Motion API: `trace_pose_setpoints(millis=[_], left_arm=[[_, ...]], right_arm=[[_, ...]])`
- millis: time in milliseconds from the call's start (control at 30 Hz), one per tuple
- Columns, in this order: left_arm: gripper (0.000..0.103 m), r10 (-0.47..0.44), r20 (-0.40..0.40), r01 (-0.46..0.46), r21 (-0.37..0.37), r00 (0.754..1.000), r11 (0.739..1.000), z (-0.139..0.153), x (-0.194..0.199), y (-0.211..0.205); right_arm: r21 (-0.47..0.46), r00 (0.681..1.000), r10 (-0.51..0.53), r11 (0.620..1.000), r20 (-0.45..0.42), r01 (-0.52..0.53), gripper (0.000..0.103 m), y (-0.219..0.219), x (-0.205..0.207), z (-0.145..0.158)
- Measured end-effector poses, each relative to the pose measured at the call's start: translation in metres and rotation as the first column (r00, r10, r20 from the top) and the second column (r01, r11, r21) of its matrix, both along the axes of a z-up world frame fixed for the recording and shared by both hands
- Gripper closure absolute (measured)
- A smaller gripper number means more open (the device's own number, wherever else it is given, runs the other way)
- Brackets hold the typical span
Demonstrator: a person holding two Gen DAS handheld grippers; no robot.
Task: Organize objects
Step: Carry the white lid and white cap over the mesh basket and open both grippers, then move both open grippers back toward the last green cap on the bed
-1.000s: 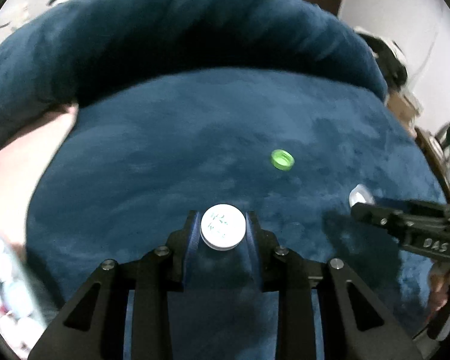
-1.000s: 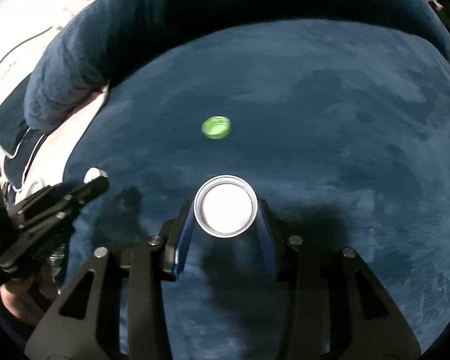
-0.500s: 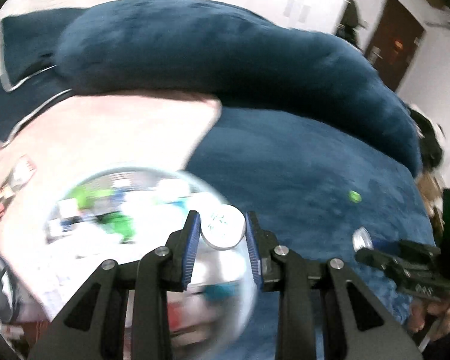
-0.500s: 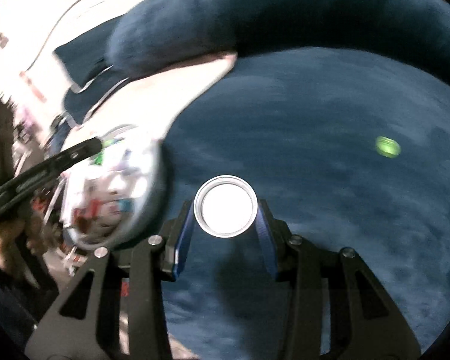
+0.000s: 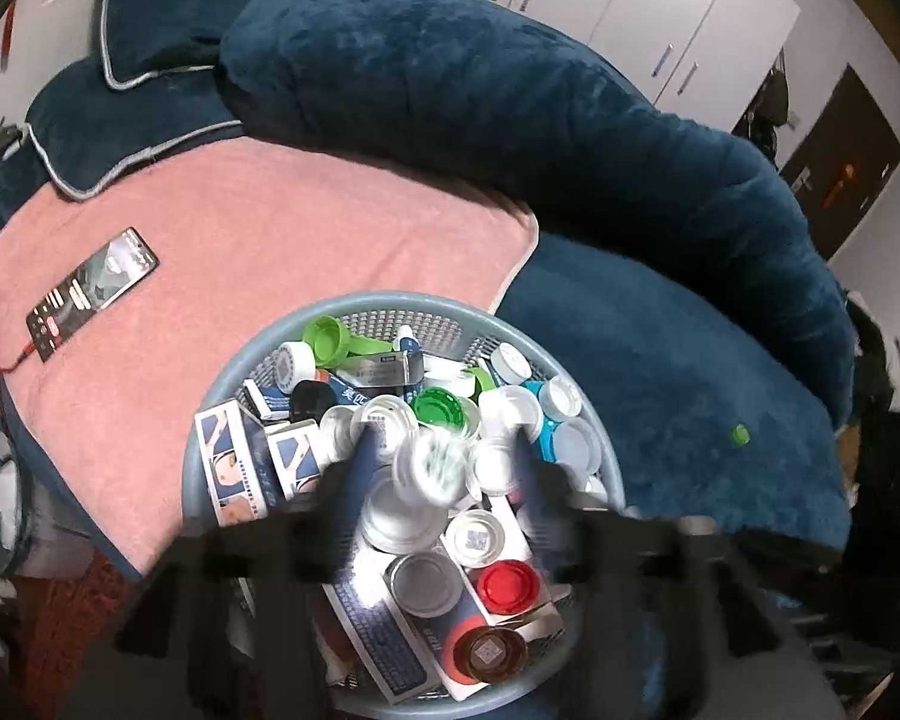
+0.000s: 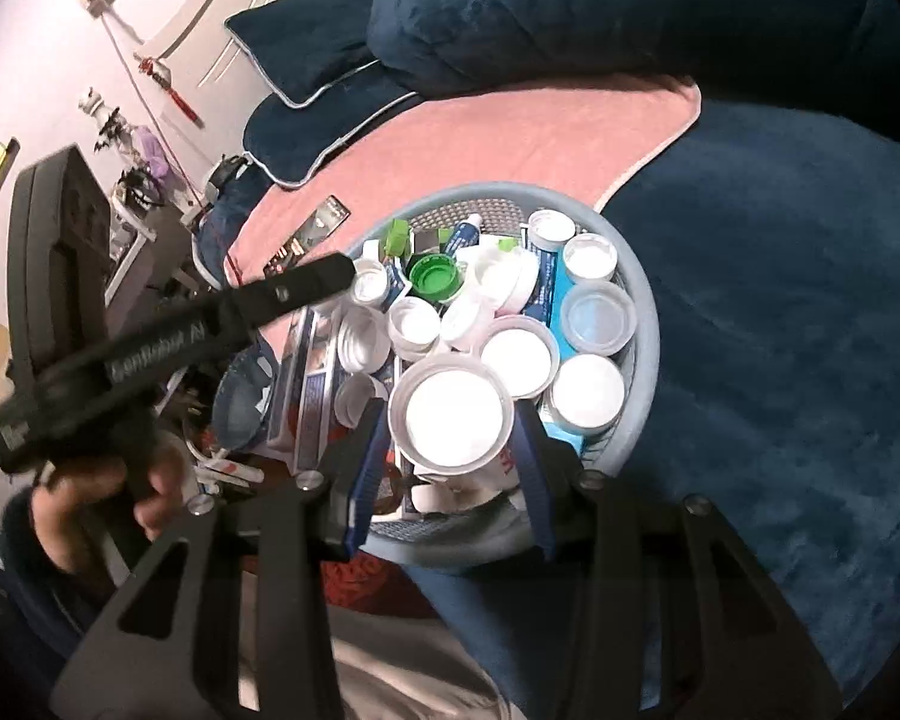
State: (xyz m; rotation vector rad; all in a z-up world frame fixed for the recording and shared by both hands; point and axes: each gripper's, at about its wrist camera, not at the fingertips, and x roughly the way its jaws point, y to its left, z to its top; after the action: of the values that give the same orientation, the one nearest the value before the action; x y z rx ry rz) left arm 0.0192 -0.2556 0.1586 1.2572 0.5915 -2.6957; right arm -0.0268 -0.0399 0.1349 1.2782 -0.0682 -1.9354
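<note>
A pale blue round basket full of caps, lids and small boxes stands on the bed; it also shows in the right wrist view. My left gripper hovers over it, blurred, jaws wide apart, and a blurred white cap is between them, seemingly loose. My right gripper is shut on a white lid above the basket's near side. The left gripper also shows in the right wrist view. A green cap lies on the blue blanket.
A pink towel lies under the basket, with a phone and a red cable on it. A big blue cushion curves along the back. Blue pillows are at the left. Clutter sits beside the bed.
Both grippers swung left from the blue blanket to over the basket. The left jaws have opened and its white cap has come free. The right still holds its lid.
</note>
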Motion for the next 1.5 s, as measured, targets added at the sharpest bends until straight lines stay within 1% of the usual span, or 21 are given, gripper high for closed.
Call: trace_pose_setpoints(millis=[33,67,100,133,300,433,533,567,633,700,733,867,933,1000,1100,1167,1233,1300,1367,1433,1500], left_arm=[[0.021,-0.001,-0.002,0.001,-0.012,1.000,1.000,0.001,0.001,0.002],[0.016,-0.001,-0.009,0.001,-0.023,1.000,1.000,0.003,0.002,0.004],[0.016,0.000,-0.013,0.000,-0.029,1.000,1.000,0.004,0.003,0.004],[0.016,0.003,-0.013,-0.003,-0.031,1.000,1.000,0.004,0.004,0.004],[0.016,0.031,-0.008,-0.032,-0.034,0.999,0.999,0.006,0.005,0.003],[0.016,0.046,-0.016,-0.047,-0.047,0.999,0.998,0.009,0.006,0.005],[0.016,0.036,-0.023,-0.038,-0.079,0.999,0.996,0.013,0.004,0.020],[0.016,0.014,-0.030,-0.017,-0.094,0.999,0.995,0.015,0.003,0.032],[0.016,-0.070,-0.041,0.065,-0.105,0.997,0.992,0.015,-0.001,0.064],[0.016,-0.160,-0.041,0.155,-0.109,0.986,0.982,0.011,-0.007,0.098],[0.016,-0.214,-0.040,0.208,-0.120,0.976,0.971,0.007,-0.011,0.121],[0.016,-0.347,-0.028,0.339,-0.155,0.937,0.928,-0.011,-0.024,0.189],[0.016,-0.399,-0.037,0.388,-0.159,0.916,0.908,-0.021,-0.028,0.215],[0.016,-0.429,-0.037,0.418,-0.163,0.903,0.894,-0.030,-0.032,0.233],[0.016,-0.429,-0.081,0.413,-0.157,0.900,0.897,-0.034,-0.032,0.242],[0.016,-0.386,-0.081,0.367,-0.185,0.919,0.912,-0.034,-0.033,0.245],[0.016,-0.369,-0.087,0.346,-0.204,0.925,0.916,-0.035,-0.033,0.248],[0.016,-0.347,-0.061,0.329,-0.198,0.936,0.923,-0.039,-0.035,0.252],[0.016,-0.305,0.007,0.298,-0.224,0.952,0.928,-0.045,-0.039,0.255],[0.016,-0.314,0.040,0.314,-0.236,0.949,0.920,-0.050,-0.041,0.259],[0.016,-0.341,0.036,0.341,-0.213,0.939,0.916,-0.054,-0.038,0.261]], right_arm=[[-0.006,1.000,-0.011,1.000,-0.004,0.011,0.046,0.004,-0.002,0.001],[-0.009,1.000,-0.027,1.000,-0.010,0.027,0.040,0.007,-0.003,0.003],[-0.011,0.999,-0.043,0.999,-0.013,0.043,0.029,0.013,-0.005,0.004],[-0.013,0.998,-0.059,0.998,-0.015,0.058,0.023,0.020,-0.008,0.004],[0.036,0.992,-0.126,0.991,-0.011,0.126,0.023,0.055,-0.022,-0.005],[0.068,0.980,-0.196,0.978,0.016,0.195,0.023,0.091,-0.027,-0.021],[0.115,0.970,-0.245,0.963,0.004,0.243,0.023,0.119,-0.026,-0.035],[0.134,0.962,-0.274,0.953,-0.010,0.273,0.023,0.132,-0.026,-0.038],[0.163,0.935,-0.352,0.921,-0.039,0.353,0.023,0.160,-0.024,-0.044],[0.191,0.892,-0.444,0.872,-0.079,0.451,0.023,0.193,-0.020,-0.048],[0.201,0.864,-0.492,0.841,-0.103,0.503,0.023,0.209,-0.018,-0.049],[0.213,0.758,-0.630,0.728,-0.168,0.652,0.023,0.260,-0.010,-0.047],[0.232,0.729,-0.651,0.692,-0.209,0.684,0.023,0.275,-0.004,-0.047],[0.253,0.716,-0.658,0.669,-0.236,0.698,0.023,0.283,-0.002,-0.049],[0.267,0.715,-0.654,0.664,-0.248,0.699,0.023,0.285,0.003,-0.054],[0.264,0.720,-0.652,0.670,-0.236,0.693,0.023,0.286,0.005,-0.058],[0.268,0.725,-0.651,0.674,-0.227,0.689,0.023,0.285,0.006,-0.062],[0.264,0.730,-0.649,0.680,-0.215,0.683,0.023,0.286,0.007,-0.065],[0.260,0.735,-0.645,0.688,-0.207,0.677,0.023,0.288,0.010,-0.066],[0.256,0.739,-0.640,0.694,-0.208,0.673,0.023,0.286,0.010,-0.065],[0.251,0.743,-0.635,0.700,-0.209,0.669,0.023,0.285,0.012,-0.065]])
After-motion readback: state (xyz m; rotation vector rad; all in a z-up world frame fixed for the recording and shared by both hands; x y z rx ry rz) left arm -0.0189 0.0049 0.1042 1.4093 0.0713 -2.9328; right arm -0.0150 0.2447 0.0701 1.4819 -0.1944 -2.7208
